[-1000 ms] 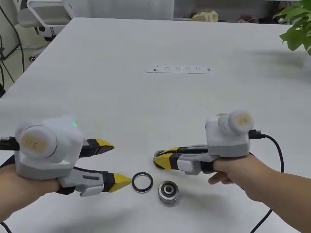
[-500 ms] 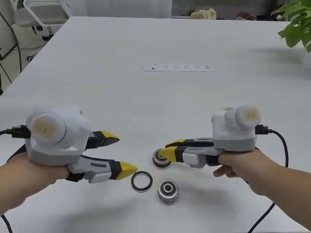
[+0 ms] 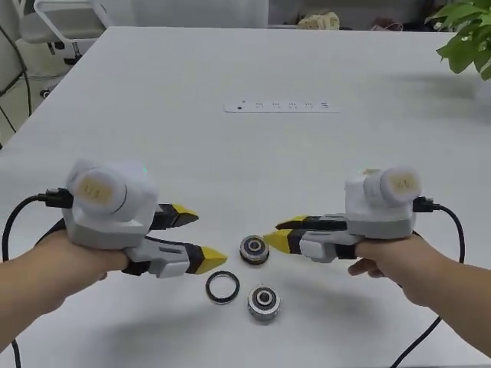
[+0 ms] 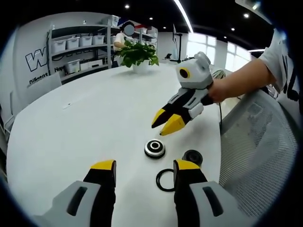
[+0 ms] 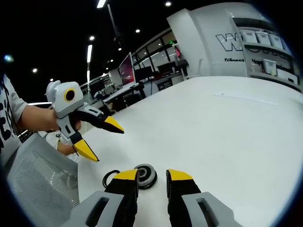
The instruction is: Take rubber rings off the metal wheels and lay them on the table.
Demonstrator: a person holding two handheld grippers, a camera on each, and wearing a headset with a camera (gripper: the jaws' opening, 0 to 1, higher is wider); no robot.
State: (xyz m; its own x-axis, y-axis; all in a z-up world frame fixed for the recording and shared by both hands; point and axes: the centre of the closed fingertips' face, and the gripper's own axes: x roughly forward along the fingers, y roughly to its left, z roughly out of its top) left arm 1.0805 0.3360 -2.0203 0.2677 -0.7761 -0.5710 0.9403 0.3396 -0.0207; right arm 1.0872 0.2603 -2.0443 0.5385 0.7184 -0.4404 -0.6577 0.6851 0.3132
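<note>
Your right gripper [image 3: 276, 233] has drawn back to the right. A second ago its tips sat over the far wheel [image 3: 254, 250]; now they hang just right of it, not touching. That wheel lies uncovered on the table [image 3: 230, 161], and its dark rim seems to be a rubber ring still on it, though the view is too small to be sure. Your left gripper [image 3: 201, 236] has come right, and its near tip is now just left of and beyond the loose ring [image 3: 222, 287]. The ring and the near wheel [image 3: 263, 301] lie where they did, close together.

Both hands hold the grippers roughly level, pointing inward at each other across the far wheel. The left jaws are spread wide and empty. The right jaws stand a narrow gap apart with nothing between them.
</note>
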